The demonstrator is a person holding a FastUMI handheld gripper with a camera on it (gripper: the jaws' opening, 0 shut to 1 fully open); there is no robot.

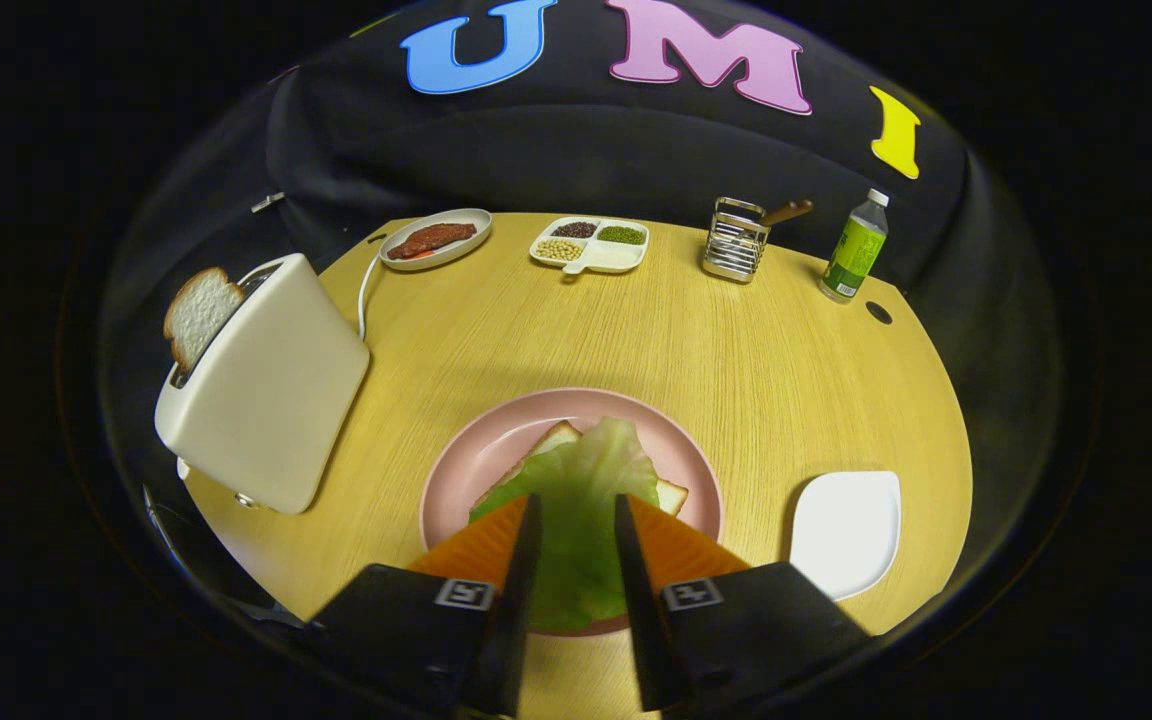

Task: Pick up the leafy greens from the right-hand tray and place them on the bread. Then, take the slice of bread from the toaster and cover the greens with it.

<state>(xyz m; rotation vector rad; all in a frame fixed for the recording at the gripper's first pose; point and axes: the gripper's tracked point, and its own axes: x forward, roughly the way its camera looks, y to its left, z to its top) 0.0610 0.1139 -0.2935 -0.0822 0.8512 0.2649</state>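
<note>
Hovering over the pink plate (pixel 466 470), the gripper (pixel 576 515) has its two fingers spread apart, with the leafy greens (pixel 586 480) showing in the gap between them. The leaf lies across the slice of bread (pixel 556 438) on that plate, covering most of it so that only the crust corners peek out at either side. Whether the fingers touch the leaf I cannot tell; they do not look pressed on it, which suggests the leaf has been let go where it belongs. The white tray (pixel 851 530) to the right sits bare, so the first half of the job looks done. Off to the left, the second slice (pixel 198 315) stands up out of the white toaster (pixel 271 400), its top half exposed and easy to pinch. That slice is likely the next target, since it must cap the greens.
</note>
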